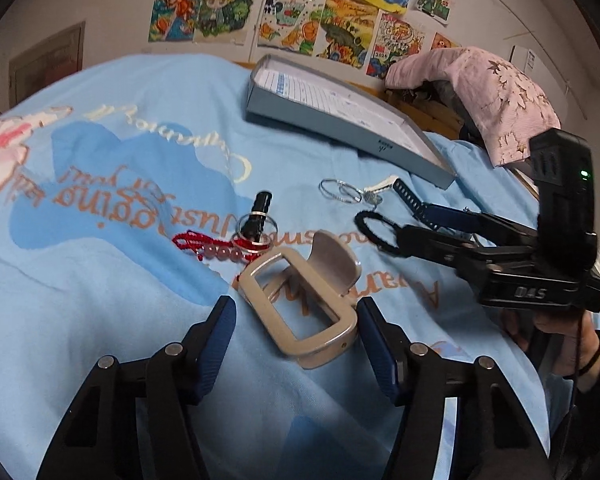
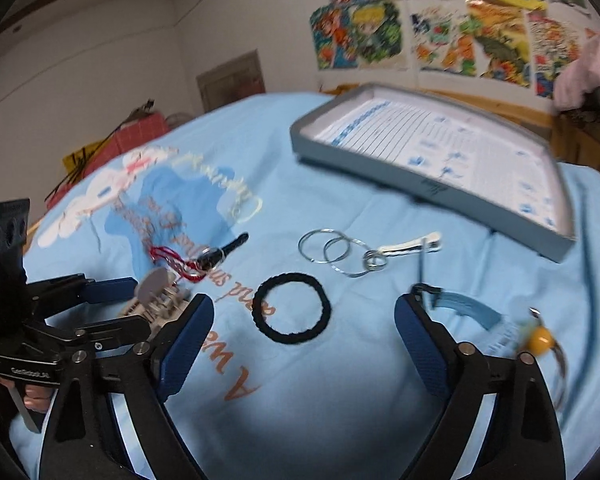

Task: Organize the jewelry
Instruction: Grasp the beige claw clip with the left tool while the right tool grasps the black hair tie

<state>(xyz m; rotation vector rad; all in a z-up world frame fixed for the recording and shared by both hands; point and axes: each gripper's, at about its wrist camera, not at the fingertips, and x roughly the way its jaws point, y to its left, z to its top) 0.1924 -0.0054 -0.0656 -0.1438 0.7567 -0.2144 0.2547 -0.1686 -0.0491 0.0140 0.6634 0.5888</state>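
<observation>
On the blue cloth, the left claw (image 1: 296,340) straddles a beige hair clip (image 1: 300,300), its pads part open and not yet pressing. The right claw (image 2: 304,320) gapes wide around a black hair tie (image 2: 292,308), touching nothing. Only the right wrist view shows a yellow bead (image 2: 540,338) at the near right; both show the grey tray (image 1: 340,120) at the far right.

Left wrist view: looks forward and down along the left gripper (image 1: 296,336), close over the beige hair claw (image 1: 300,300), toward the grey tray (image 1: 340,128) at the far wall.
Right wrist view: looks forward and down along the right gripper (image 2: 304,344), close over the black hair tie (image 2: 292,308), with the grey tray (image 2: 420,176) behind it.
Shared part: grey tray, black hair tie (image 1: 374,230), silver rings (image 1: 340,192) (image 2: 328,250), blue cloth (image 1: 100,280) (image 2: 340,400).
</observation>
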